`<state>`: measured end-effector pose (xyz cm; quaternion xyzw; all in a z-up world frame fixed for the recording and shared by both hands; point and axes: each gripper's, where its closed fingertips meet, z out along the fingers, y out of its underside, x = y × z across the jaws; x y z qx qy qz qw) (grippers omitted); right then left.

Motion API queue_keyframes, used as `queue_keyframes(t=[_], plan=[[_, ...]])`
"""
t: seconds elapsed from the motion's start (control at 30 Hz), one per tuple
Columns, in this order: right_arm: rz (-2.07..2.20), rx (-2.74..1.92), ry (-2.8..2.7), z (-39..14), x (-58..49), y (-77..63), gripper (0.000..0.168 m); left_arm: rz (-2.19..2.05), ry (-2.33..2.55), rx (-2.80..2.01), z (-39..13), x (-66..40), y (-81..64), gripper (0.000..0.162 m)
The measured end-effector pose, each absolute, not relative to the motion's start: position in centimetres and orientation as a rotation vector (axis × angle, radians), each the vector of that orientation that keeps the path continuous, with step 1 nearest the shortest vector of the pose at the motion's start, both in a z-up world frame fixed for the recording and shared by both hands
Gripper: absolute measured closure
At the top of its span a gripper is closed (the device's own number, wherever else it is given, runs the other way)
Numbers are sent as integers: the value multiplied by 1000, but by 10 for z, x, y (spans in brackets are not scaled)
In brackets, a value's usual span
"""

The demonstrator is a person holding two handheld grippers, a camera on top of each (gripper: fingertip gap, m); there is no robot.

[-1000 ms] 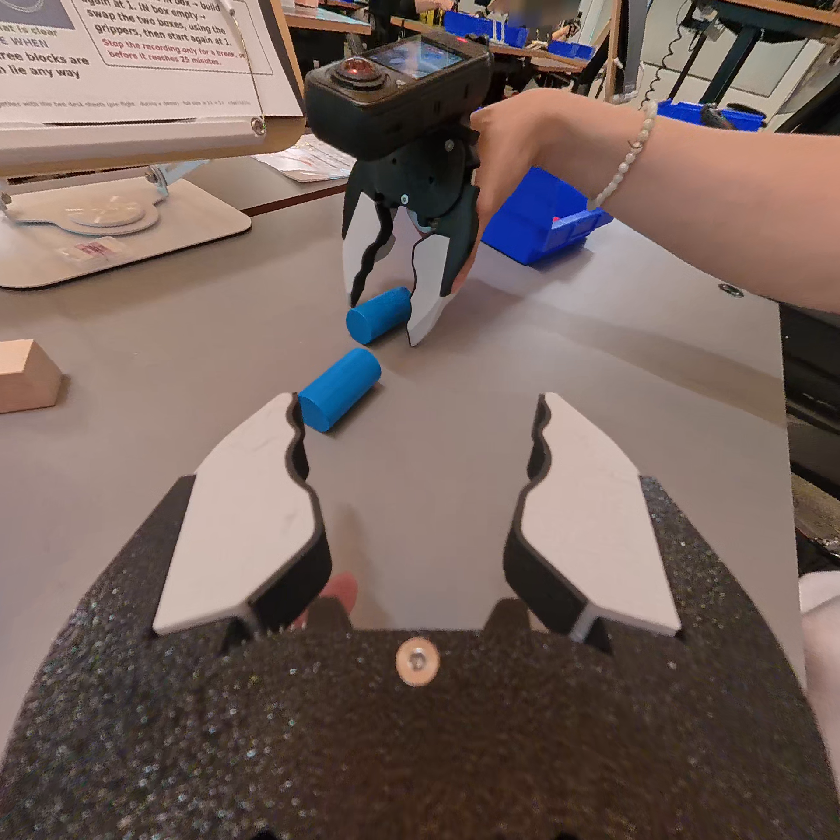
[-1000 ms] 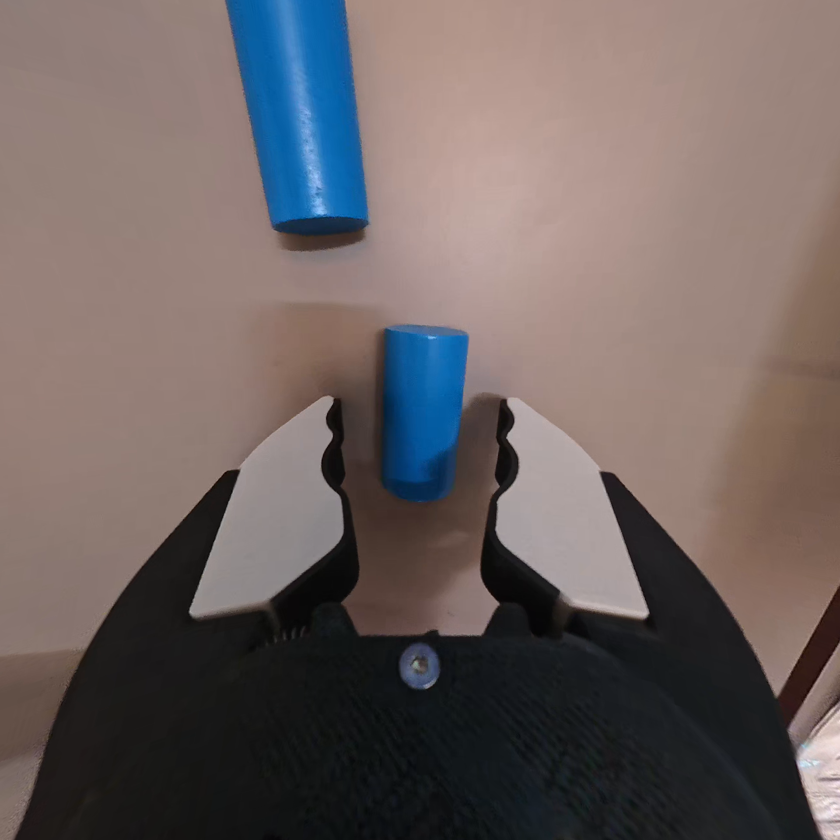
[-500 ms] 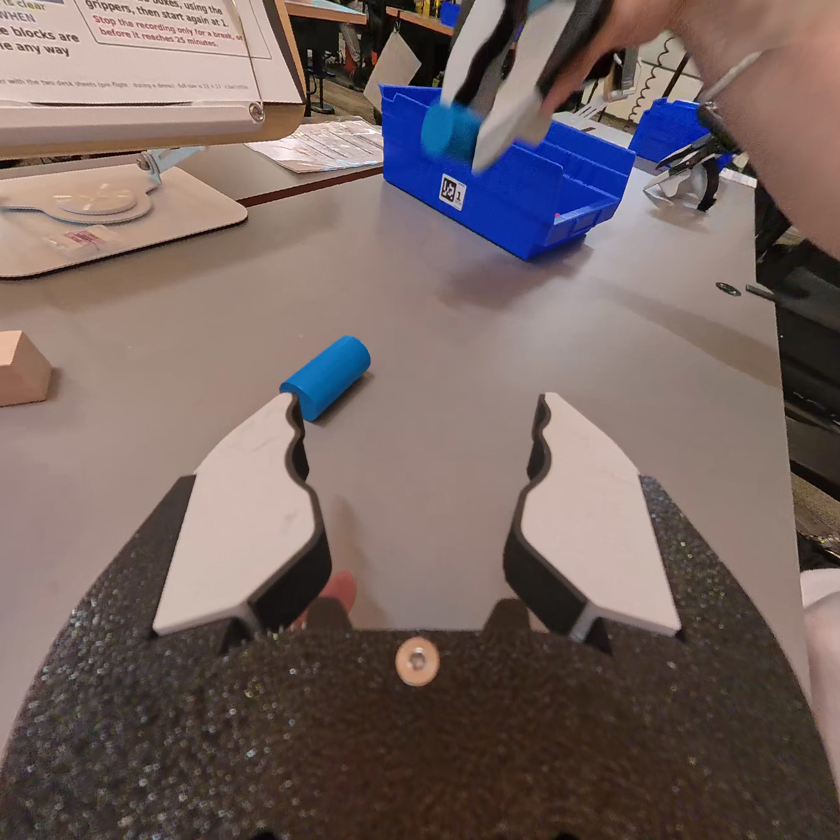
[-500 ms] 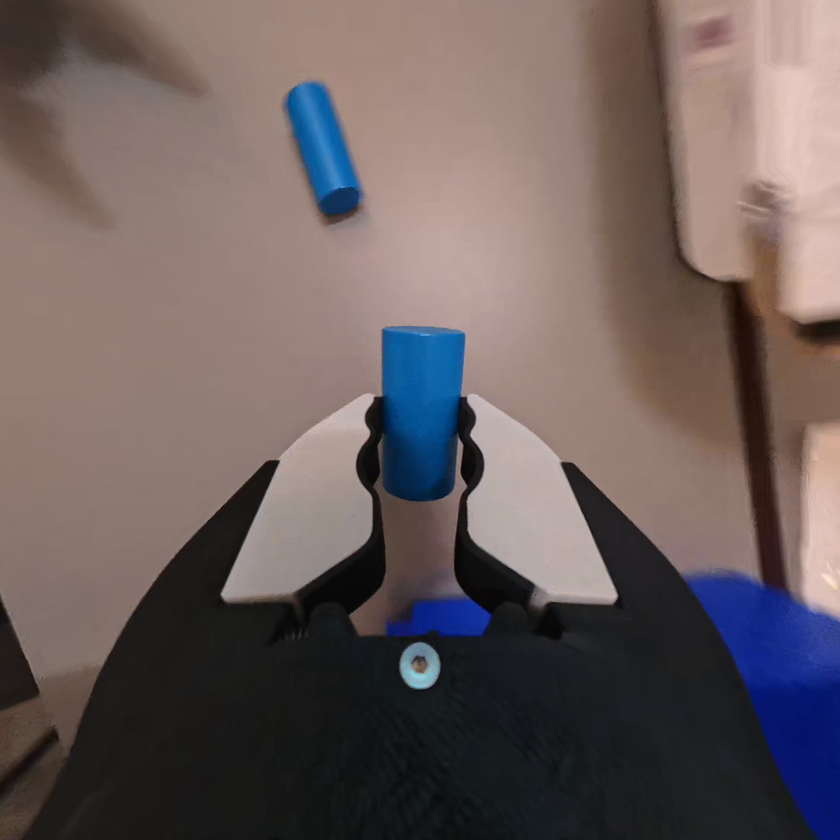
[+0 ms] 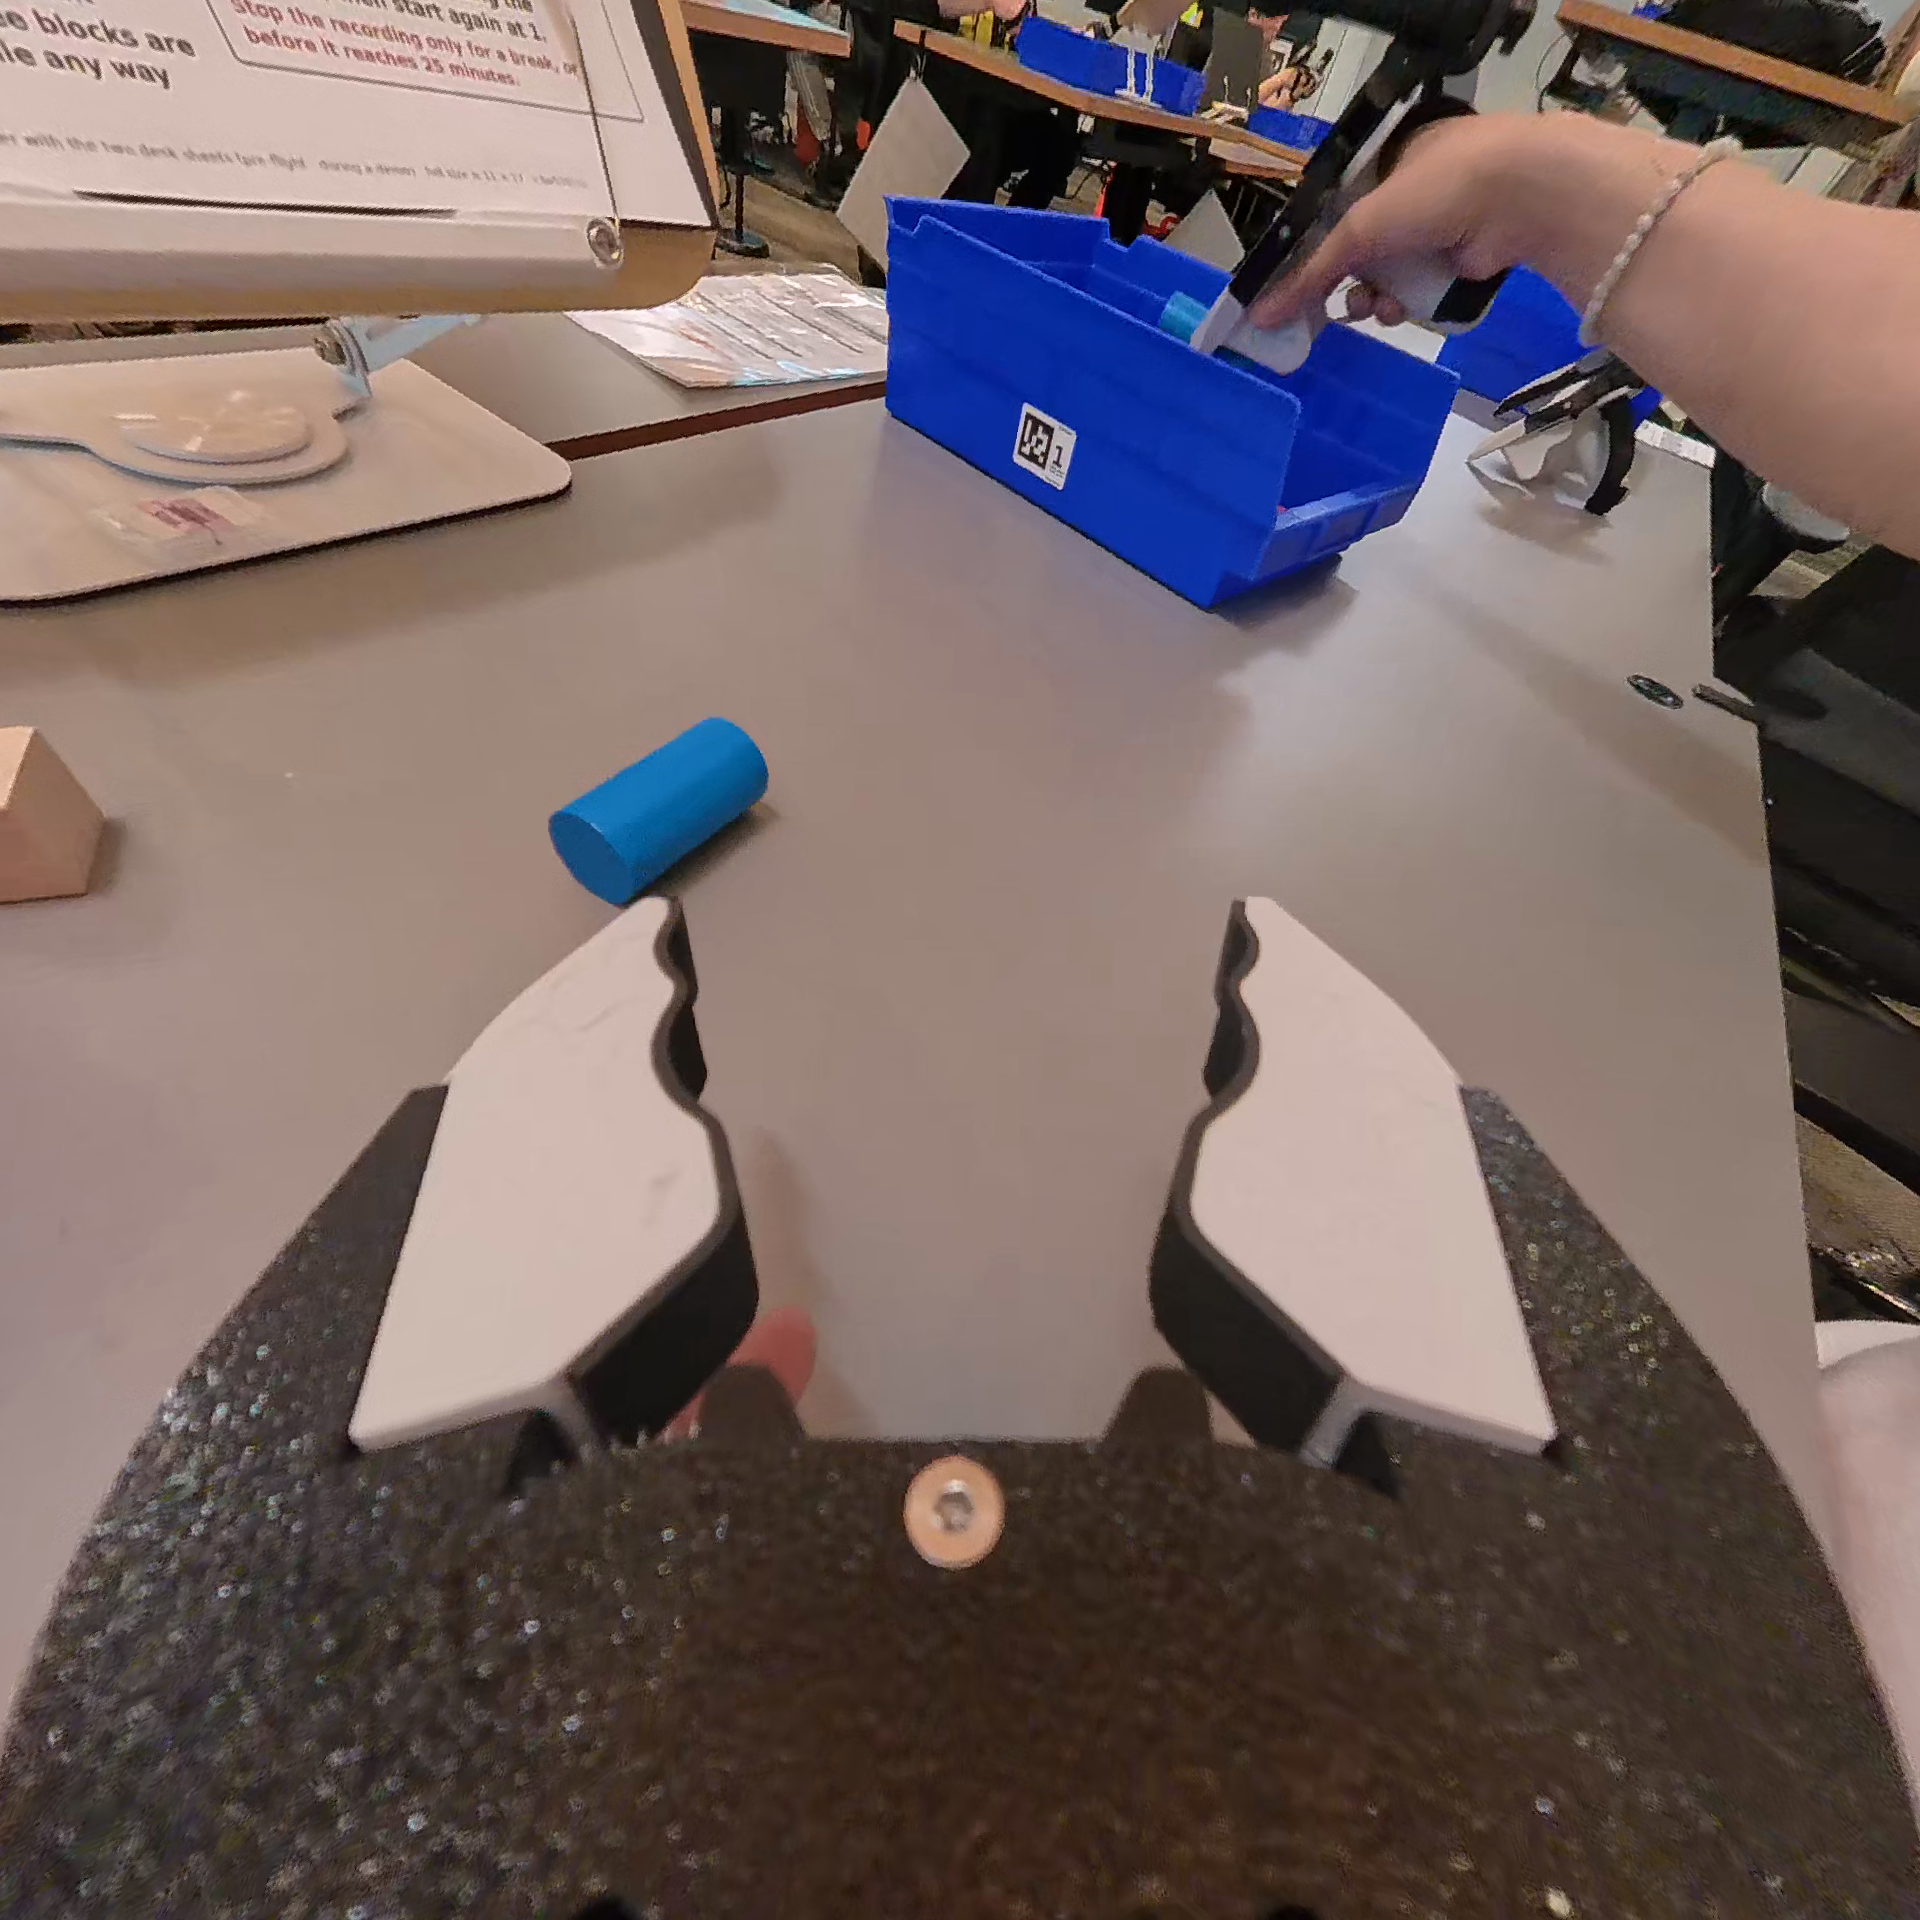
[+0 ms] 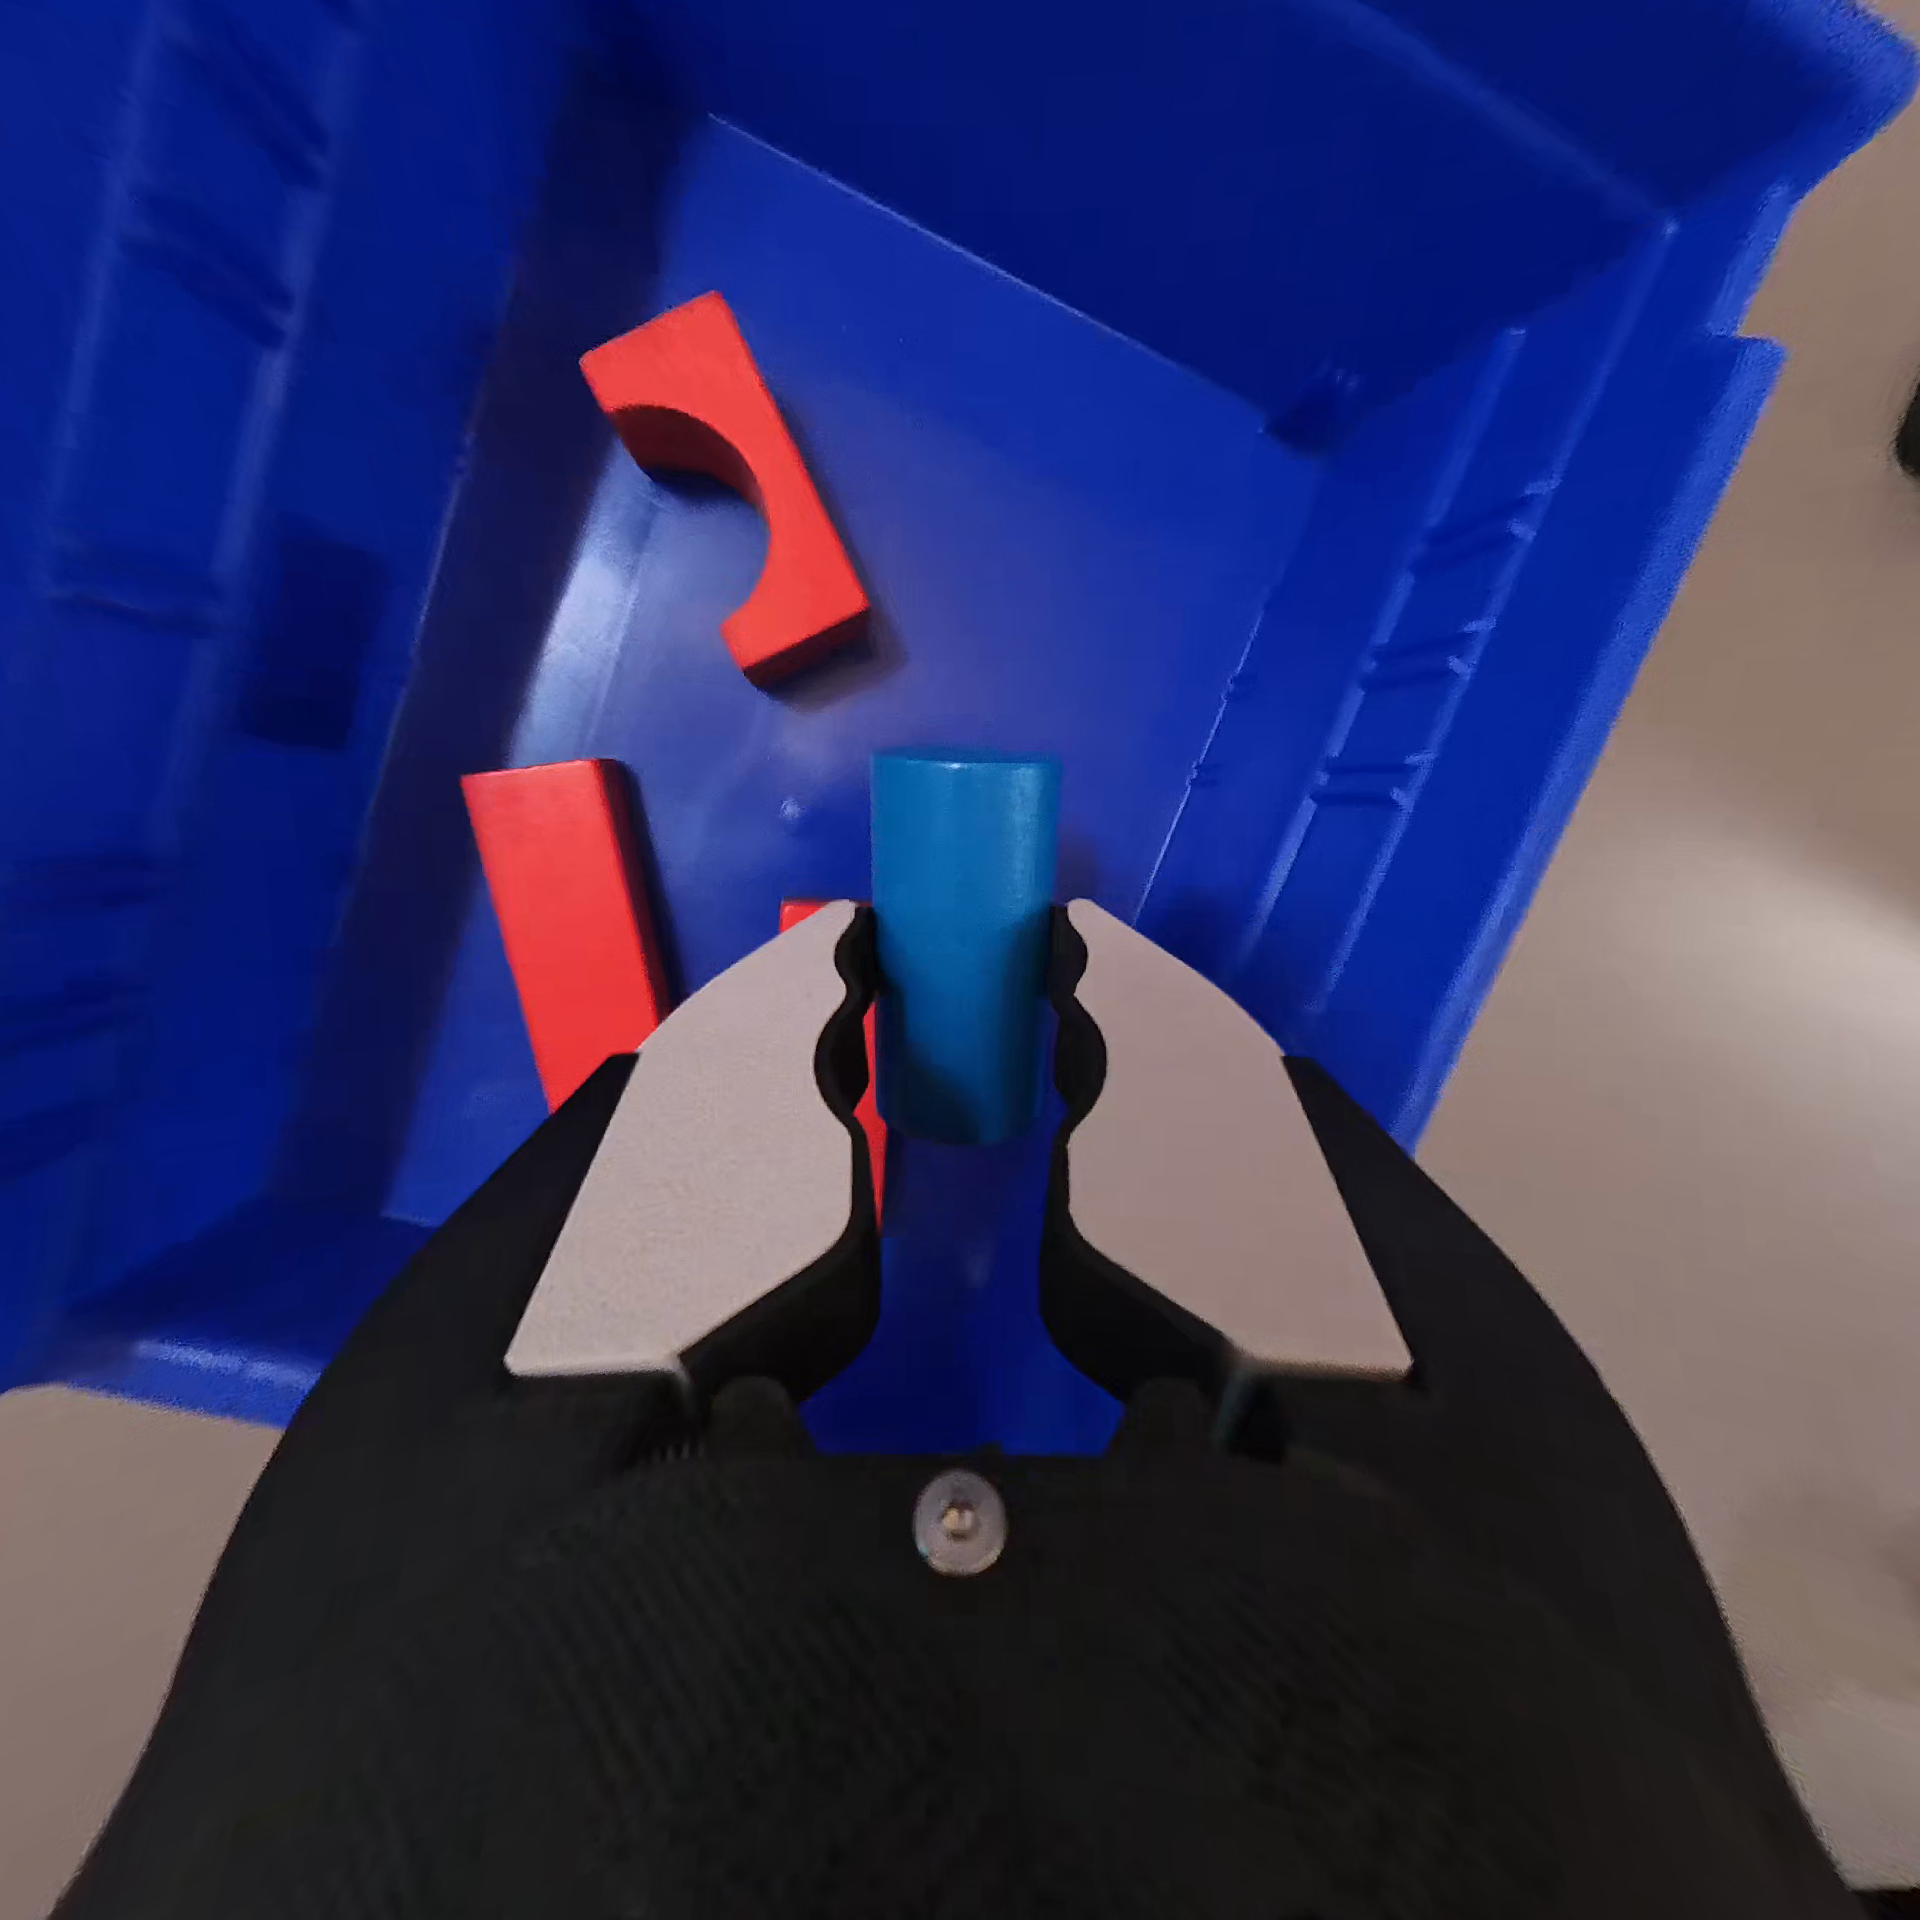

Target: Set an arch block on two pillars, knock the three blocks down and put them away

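Note:
My right gripper (image 6: 961,914) is shut on a blue cylinder (image 6: 961,935) and holds it inside a blue bin (image 6: 1299,343), above its floor. A red arch block (image 6: 738,488) and a red flat block (image 6: 561,925) lie in the bin. In the left wrist view the right gripper (image 5: 1247,332) reaches into the bin (image 5: 1143,447) with the cylinder (image 5: 1182,310) just showing. My left gripper (image 5: 956,914) is open and empty over the grey table (image 5: 1039,727). A second blue cylinder (image 5: 657,810) lies on its side just beyond my left fingertip.
A plain wooden block (image 5: 42,821) sits at the table's left edge. A white stand (image 5: 260,457) with a printed sheet (image 5: 312,94) stands at the back left. Papers (image 5: 748,327) lie behind it. Another gripper (image 5: 1569,436) rests at the far right.
My right gripper closed on the far blue cylinder, lifted it off the table and carried it into the blue bin. My left gripper stayed open and nearly still.

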<state>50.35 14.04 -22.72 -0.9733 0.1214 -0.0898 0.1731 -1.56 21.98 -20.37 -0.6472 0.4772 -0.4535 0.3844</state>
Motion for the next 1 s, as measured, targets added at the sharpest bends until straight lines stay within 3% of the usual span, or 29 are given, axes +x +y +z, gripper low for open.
queue_keyframes(t=[0.53, 0.63, 0.73, 0.83, 0.93, 1.0], plan=[[-201, -2869, 278, -284, 520, 165, 134, -1092, 1219, -1710, -211, -19, 225, 67], [-204, -2892, 264, -282, 519, 161, 126, -1088, 1230, -1710, -212, -19, 225, 67], [-290, -2866, 245, -256, 520, 161, 107, -1086, 1237, -1705, -212, -19, 224, 67], [-350, -2636, 195, -189, 499, 188, 104, -1080, 1233, -1700, -211, -21, 225, 66], [-103, -2361, -439, -140, 376, 238, 104, -1097, 1214, -1693, -208, -22, 225, 66], [-67, -2231, -798, -135, 298, 259, 103, -1131, 1206, -1685, -206, -21, 224, 66]])
